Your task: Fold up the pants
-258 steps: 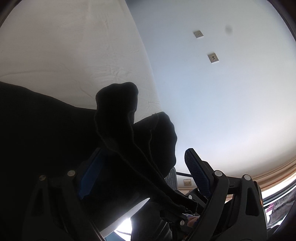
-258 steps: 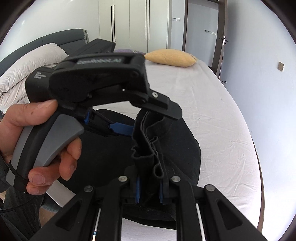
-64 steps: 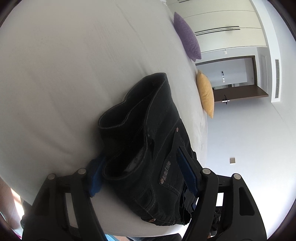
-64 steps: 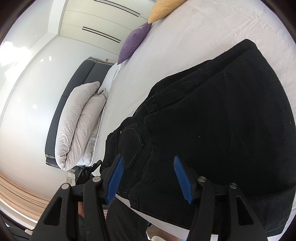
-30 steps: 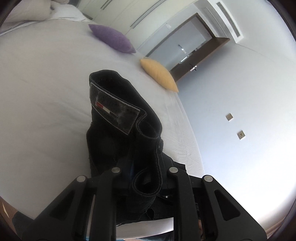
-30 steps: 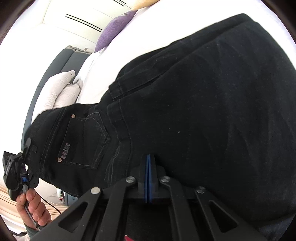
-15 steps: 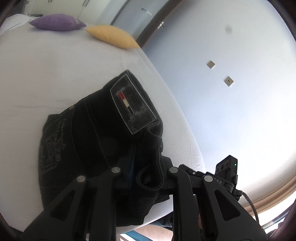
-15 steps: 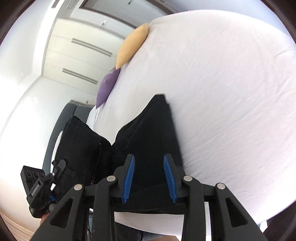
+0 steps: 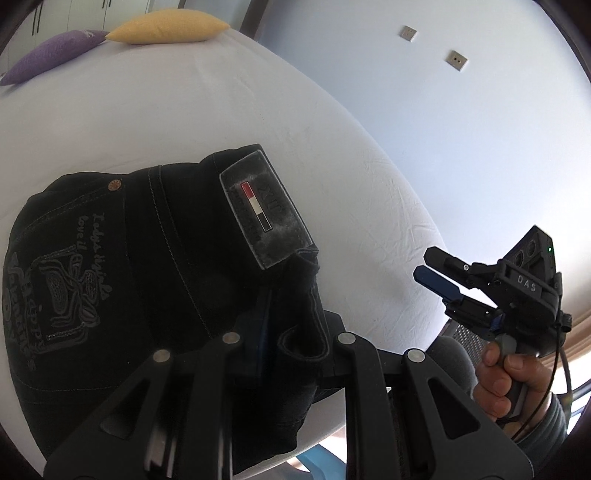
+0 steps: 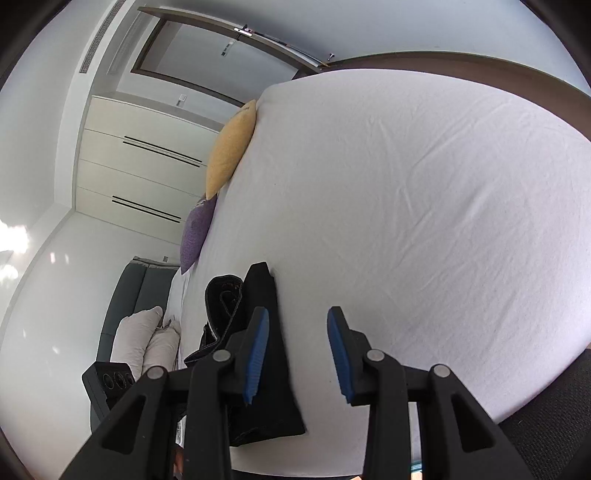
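Item: black pants (image 9: 155, 280), denim, folded into a thick bundle.
Location: on the white bed (image 9: 184, 110), at its near edge, with the waistband end raised off the sheet.
Markings: grey waistband patch (image 9: 264, 214) with a red, white and black stripe facing up; grey embroidered pocket design (image 9: 55, 284) at the left; one copper rivet (image 9: 114, 184) near the top seam.
Left tool (image 9: 291, 325): clenched on a bunched fold of the pants at the waistband end; the cloth fills the space between the blue pads (only a sliver of blue shows beside the fabric).
Right tool (image 10: 297, 350): released, blue pads (image 10: 256, 354) standing apart with bare sheet between them; in the left wrist view it is gripped by the person's hand (image 9: 513, 380) off the right side of the bed, well apart from the pants.
Pants relative to right tool: just left of and partly behind its left finger, seen edge-on as a dark stack (image 10: 258, 332); not between the fingers.
Bed furnishings: yellow pillow (image 9: 166, 26) and purple pillow (image 9: 51, 55) at the far end; rolled white duvet (image 10: 147, 343) (right wrist view, lower left).
Room: wardrobe doors (image 10: 140, 166), doorway (image 10: 207, 48), two wall plates (image 9: 408, 33).
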Motion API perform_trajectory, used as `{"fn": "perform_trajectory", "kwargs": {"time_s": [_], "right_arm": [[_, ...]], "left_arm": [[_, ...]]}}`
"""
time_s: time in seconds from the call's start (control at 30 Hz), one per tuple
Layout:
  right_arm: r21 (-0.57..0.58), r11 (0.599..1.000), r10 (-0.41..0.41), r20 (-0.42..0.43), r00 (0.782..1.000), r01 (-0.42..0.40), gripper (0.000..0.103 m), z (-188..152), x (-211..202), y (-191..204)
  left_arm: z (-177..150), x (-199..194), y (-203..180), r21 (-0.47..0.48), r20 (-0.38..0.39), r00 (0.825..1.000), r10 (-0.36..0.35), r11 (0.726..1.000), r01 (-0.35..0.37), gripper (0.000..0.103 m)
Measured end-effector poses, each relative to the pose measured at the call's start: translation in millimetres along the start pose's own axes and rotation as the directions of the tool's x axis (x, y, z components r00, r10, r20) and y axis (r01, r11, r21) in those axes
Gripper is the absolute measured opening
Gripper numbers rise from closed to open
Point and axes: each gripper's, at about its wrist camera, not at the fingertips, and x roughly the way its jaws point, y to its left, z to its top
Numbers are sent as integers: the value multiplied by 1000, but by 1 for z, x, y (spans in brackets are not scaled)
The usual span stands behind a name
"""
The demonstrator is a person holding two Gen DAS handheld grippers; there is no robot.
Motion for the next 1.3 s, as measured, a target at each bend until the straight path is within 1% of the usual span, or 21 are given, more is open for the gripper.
{"fn": "perform_trajectory", "kwargs": {"time_s": [0.13, 0.2, 0.3, 0.37, 0.4, 0.43, 0.47, 0.5, 0.57, 0.63, 0.73, 0.8, 0.87, 0.93, 0.97, 1.03, 1.1, 1.17, 1.2, 1.23, 1.3], "right_arm": [[-8, 1000, 6, -19, 1000, -6, 37, -1, 15, 9], [-31, 999, 13, -37, 999, -14, 37, -1, 24, 17], [-66, 997, 23, -57, 998, -27, 44, 0, 32, 32], [-90, 995, 27, -64, 998, -32, 45, 3, 37, 43], [-102, 994, 25, -69, 997, -32, 45, 6, 40, 48], [-115, 993, 22, -74, 997, -30, 45, 8, 42, 53], [-132, 991, 18, -76, 997, -28, 45, 10, 43, 59], [-150, 988, 16, -77, 997, -27, 46, 12, 44, 65], [-183, 983, 10, -81, 997, -25, 48, 17, 48, 75], [-212, 977, 7, -93, 996, -27, 51, 22, 53, 85], [-242, 969, 14, -116, 993, -42, 51, 28, 65, 98], [-260, 963, 30, -155, 987, -70, 51, 28, 80, 110], [-279, 954, 52, -214, 975, -112, 51, 22, 101, 126], [-279, 942, 98, -295, 950, -184, 51, 12, 127, 140], [-274, 938, 113, -335, 935, -212, 51, 5, 142, 145], [-260, 943, 97, -385, 918, -209, 51, -5, 171, 149], [-211, 955, 97, -446, 890, -210, 51, -13, 199, 141], [-201, 968, 47, -438, 898, -148, 46, -12, 216, 126], [-175, 975, 47, -438, 898, -137, 37, -9, 221, 116], [-128, 983, 63, -432, 899, -130, 24, -4, 224, 104], [-55, 992, 84, -401, 912, -115, 8, 7, 220, 81]], "left_arm": [[-4, 11, -7, 25, -12, 1000, 20, 999, -20, 16], [-10, 17, -22, 57, -15, 999, 40, 998, -39, 17], [-12, 22, -25, 80, -21, 999, 47, 996, -45, 22], [-10, 22, -24, 94, -12, 999, 45, 995, -43, 27], [-10, 22, -27, 90, -10, 1000, 26, 996, -25, 36], [-10, 21, -29, 86, -9, 1000, -1, 996, 2, 53], [-11, 20, -32, 82, -7, 999, -39, 996, 40, 61], [-13, 19, -37, 86, -3, 999, -53, 995, 53, 70], [-20, 17, -46, 99, 5, 998, -57, 994, 56, 72], [-26, 8, -45, 81, 15, 996, -91, 993, 90, 72], [-34, -22, -28, 10, 62, 990, -123, 992, 123, 72], [-37, -45, -14, -33, 110, 985, -131, 990, 135, 72], [-36, -69, 3, -57, 176, 978, -114, 990, 126, 72], [-31, -83, 22, -78, 221, 971, -89, 991, 109, 72], [-27, -84, 28, -89, 231, 970, -80, 991, 103, 72], [-21, -81, 45, -123, 234, 971, -52, 989, 83, 72], [-16, -71, 60, -147, 219, 975, -46, 986, 79, 72], [-23, -56, 91, -177, 168, 985, -36, 982, 66, 72], [-26, -46, 95, -190, 140, 989, -38, 980, 65, 72], [-30, -40, 95, -192, 131, 990, -51, 979, 75, 72], [-42, -37, 96, -185, 134, 989, -58, 979, 83, 72]]}}
